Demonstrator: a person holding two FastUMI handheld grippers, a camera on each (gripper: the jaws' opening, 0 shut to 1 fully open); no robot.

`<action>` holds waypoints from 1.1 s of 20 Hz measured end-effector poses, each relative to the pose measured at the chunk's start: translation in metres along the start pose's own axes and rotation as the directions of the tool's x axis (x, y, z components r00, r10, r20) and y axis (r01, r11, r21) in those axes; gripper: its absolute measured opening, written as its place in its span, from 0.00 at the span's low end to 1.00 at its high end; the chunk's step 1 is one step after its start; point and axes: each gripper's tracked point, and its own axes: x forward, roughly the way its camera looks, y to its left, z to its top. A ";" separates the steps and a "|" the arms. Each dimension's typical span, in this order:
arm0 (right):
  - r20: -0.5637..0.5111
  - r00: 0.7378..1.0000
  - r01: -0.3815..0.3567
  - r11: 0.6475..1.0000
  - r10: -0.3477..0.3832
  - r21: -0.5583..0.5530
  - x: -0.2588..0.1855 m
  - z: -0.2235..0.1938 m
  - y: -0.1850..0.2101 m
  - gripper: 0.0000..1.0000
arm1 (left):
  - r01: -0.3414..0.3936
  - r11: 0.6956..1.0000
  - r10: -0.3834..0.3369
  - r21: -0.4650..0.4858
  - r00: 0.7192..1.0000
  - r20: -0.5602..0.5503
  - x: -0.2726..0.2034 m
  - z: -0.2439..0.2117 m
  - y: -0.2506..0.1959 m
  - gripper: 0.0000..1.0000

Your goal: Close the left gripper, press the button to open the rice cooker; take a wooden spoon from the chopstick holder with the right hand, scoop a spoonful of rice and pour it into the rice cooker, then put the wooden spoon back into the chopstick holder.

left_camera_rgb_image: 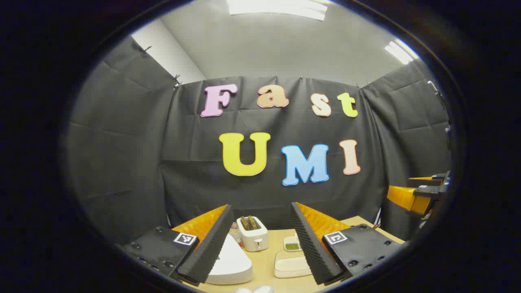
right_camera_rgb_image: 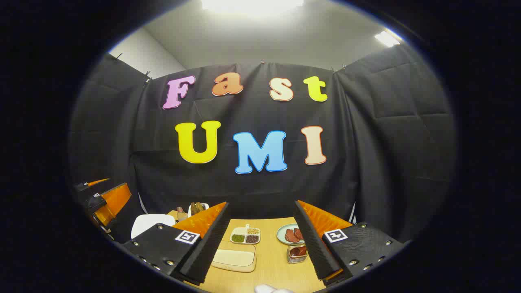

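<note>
While both tongs are held high above the table, the task is judged to be at its very start, with no step yet carried out.

Left gripper view: the left gripper is seen released, its two fingers spread wide apart with nothing between them, so the clenching asked for first is not yet done. Just inside its left finger, and partly hidden by it, a white rounded body is seen that is taken to be the rice cooker; its lid appears down, and the button cannot be made out. Beyond the cooker, between the fingers, a white toaster is placed. Nearer the right finger, a shallow cream tray is laid, and a small dish of green grains beyond it. Far off to the right of the tongs, the right gripper is seen in the air.

Right gripper view: the right gripper is likewise seen released and empty, so the wooden spoon is not yet taken. Between its fingers, toward the left one, the cream tray and a divided dish of grains are seen. Beside the right finger, a plate of reddish slices and a small container are set; whether this is the chopstick holder cannot be told, and no spoon is made out. Beyond the left finger, the white cooker is seen lying, and farther left the other gripper.

All steps are judged to remain: pressing, scooping, pouring, returning.
</note>
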 end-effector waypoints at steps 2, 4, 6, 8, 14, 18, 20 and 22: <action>0.003 1.000 0.007 1.000 -0.007 -0.001 0.000 0.003 -0.001 0.95 | 0.001 1.000 -0.001 0.001 1.000 0.000 0.001 0.000 -0.001 0.97; 0.011 1.000 0.011 1.000 -0.011 -0.013 -0.001 0.007 -0.002 0.95 | 0.002 1.000 -0.002 -0.005 1.000 -0.002 0.002 0.000 -0.003 0.97; 0.024 1.000 0.013 1.000 -0.012 -0.017 -0.002 0.012 -0.001 0.95 | 0.005 1.000 -0.005 -0.012 1.000 -0.007 0.001 -0.003 -0.004 0.97; 0.031 0.999 0.010 0.999 -0.009 -0.031 -0.002 0.015 0.003 0.95 | -0.003 1.000 0.003 -0.008 1.000 -0.002 0.004 -0.001 -0.001 0.97; 0.045 0.999 0.000 0.998 0.003 -0.057 -0.006 0.020 0.009 0.95 | -0.005 1.000 0.005 -0.010 1.000 0.011 0.001 0.003 -0.001 0.97; 0.045 0.999 0.004 0.998 -0.001 -0.064 -0.009 0.020 0.008 0.97 | -0.017 1.000 0.017 0.000 1.000 0.006 -0.001 0.002 0.001 0.97; 0.042 0.999 0.004 0.998 -0.002 -0.066 -0.009 0.019 0.008 0.95 | -0.024 1.000 0.024 0.002 1.000 0.004 -0.002 0.003 0.002 0.98; 0.039 0.999 0.002 0.998 0.000 -0.060 -0.011 0.019 0.009 0.94 | -0.027 1.000 0.027 0.001 1.000 0.003 -0.002 0.001 0.002 0.97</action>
